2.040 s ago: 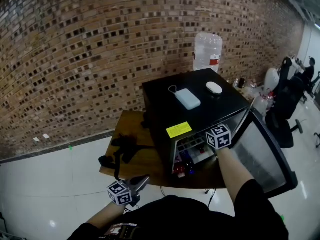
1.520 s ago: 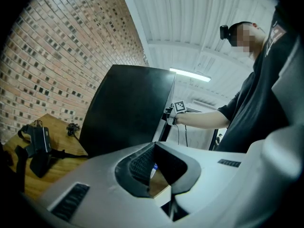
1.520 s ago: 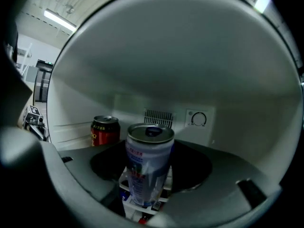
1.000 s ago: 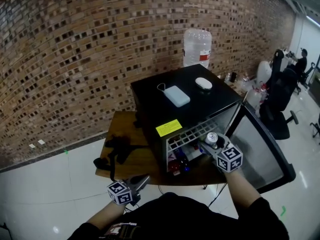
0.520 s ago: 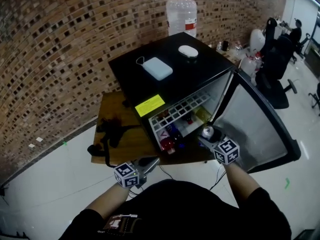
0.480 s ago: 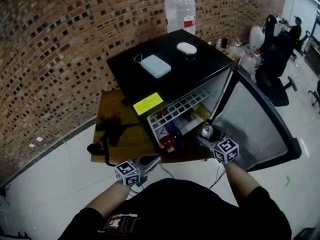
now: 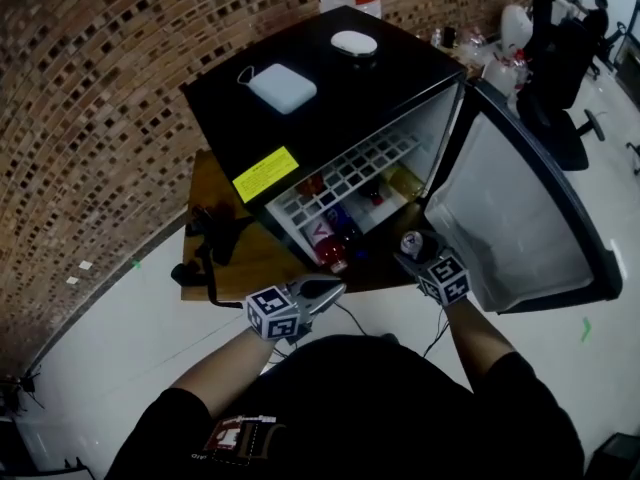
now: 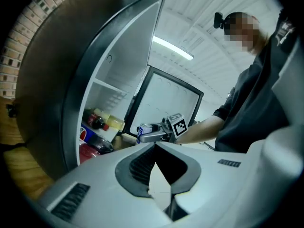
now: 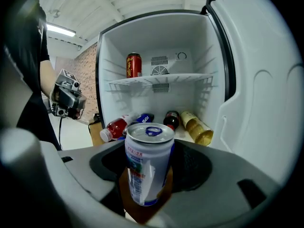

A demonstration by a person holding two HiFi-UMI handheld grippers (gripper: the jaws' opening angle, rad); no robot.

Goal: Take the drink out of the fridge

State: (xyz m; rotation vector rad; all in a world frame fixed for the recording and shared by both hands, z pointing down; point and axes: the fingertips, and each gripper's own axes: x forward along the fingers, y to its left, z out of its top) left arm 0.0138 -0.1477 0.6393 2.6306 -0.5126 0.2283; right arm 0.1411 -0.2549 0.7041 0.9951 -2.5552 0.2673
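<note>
The black mini fridge (image 7: 330,108) stands with its door (image 7: 510,218) swung wide to the right. My right gripper (image 7: 411,255) is in front of the opening, shut on an upright white-and-blue drink can (image 9: 148,167) that is out of the cabinet; the can (image 8: 142,129) also shows in the left gripper view. Inside, a red can (image 9: 134,64) stands on the wire shelf, and several bottles (image 9: 142,120) lie on the floor of the fridge. My left gripper (image 7: 336,288) hovers low at the fridge's front left, jaws together and empty.
A white power bank (image 7: 282,88) and a white mouse (image 7: 353,42) lie on the fridge top. The fridge sits on a wooden table (image 7: 225,268) with a black cabled device (image 7: 205,240). Office chairs (image 7: 560,58) stand at the right, brick wall behind.
My right gripper came back out of the fridge holding the can and now sits lower, nearer my body. My left gripper rose toward the fridge front. The head view tilted further down.
</note>
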